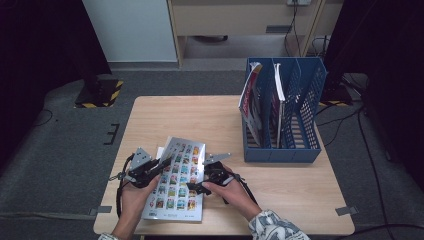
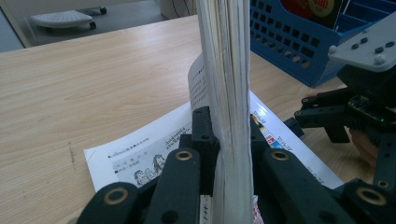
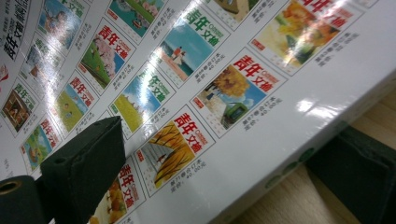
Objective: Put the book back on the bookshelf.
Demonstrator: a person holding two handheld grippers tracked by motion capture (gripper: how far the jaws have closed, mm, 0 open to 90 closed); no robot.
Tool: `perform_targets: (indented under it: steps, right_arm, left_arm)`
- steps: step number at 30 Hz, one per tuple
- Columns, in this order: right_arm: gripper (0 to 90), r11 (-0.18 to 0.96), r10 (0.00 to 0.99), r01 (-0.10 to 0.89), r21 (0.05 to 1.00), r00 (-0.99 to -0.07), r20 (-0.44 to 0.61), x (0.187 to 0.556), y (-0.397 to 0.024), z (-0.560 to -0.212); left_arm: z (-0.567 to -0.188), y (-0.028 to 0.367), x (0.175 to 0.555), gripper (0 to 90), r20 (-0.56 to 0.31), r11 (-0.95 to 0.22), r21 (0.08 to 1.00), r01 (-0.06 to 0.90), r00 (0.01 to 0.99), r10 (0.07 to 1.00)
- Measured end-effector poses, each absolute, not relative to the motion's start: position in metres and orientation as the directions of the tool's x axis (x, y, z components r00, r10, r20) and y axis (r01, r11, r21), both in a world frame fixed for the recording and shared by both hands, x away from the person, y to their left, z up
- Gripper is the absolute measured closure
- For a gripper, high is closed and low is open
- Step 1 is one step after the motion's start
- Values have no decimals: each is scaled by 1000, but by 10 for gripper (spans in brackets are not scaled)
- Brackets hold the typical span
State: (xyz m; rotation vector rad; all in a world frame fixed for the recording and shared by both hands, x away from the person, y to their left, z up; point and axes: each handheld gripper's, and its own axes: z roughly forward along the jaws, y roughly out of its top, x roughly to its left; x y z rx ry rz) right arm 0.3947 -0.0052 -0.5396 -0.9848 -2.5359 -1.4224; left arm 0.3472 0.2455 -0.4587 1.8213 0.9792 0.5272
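A glossy magazine (image 1: pixel 176 180) with rows of small colour cover pictures lies near the table's front edge, its left side raised. My left gripper (image 1: pixel 161 166) is shut on that left edge. In the left gripper view the stack of pages (image 2: pixel 229 84) stands edge-on, pinched between the two black jaws of this gripper (image 2: pixel 229 126). My right gripper (image 1: pixel 199 187) is at the magazine's right edge, also seen as the right gripper (image 2: pixel 355 107). Its jaws stand open (image 3: pixel 229 135): one lies over the cover (image 3: pixel 205 79), the other sits below the edge, near the wood.
A printed white sheet (image 2: pixel 140 154) lies flat on the table under the magazine. A blue file rack (image 1: pixel 300 150) with several upright magazines stands at the back right. The light wooden table (image 1: pixel 180 115) stretches behind and to the left. Floor and cables surround it.
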Motion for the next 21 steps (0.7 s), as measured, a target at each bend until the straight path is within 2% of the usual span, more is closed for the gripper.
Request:
perform_targets:
  steps: [7,13,21]
  right_arm:
    - [25,366,473,565,739,-797,376,399,3,-540]
    - [33,360,470,571,738,-794,385,400,2,-540]
    - [45,340,465,584,737,-786,407,402,-1,-541]
  left_arm:
    - [-460,250,349,811,-101,-172,903,393,584,805]
    - [-471,256,357,808,-138,-143,888,438,550,824]
    - [-493,259,375,790,-115,-186,837,514,498,859]
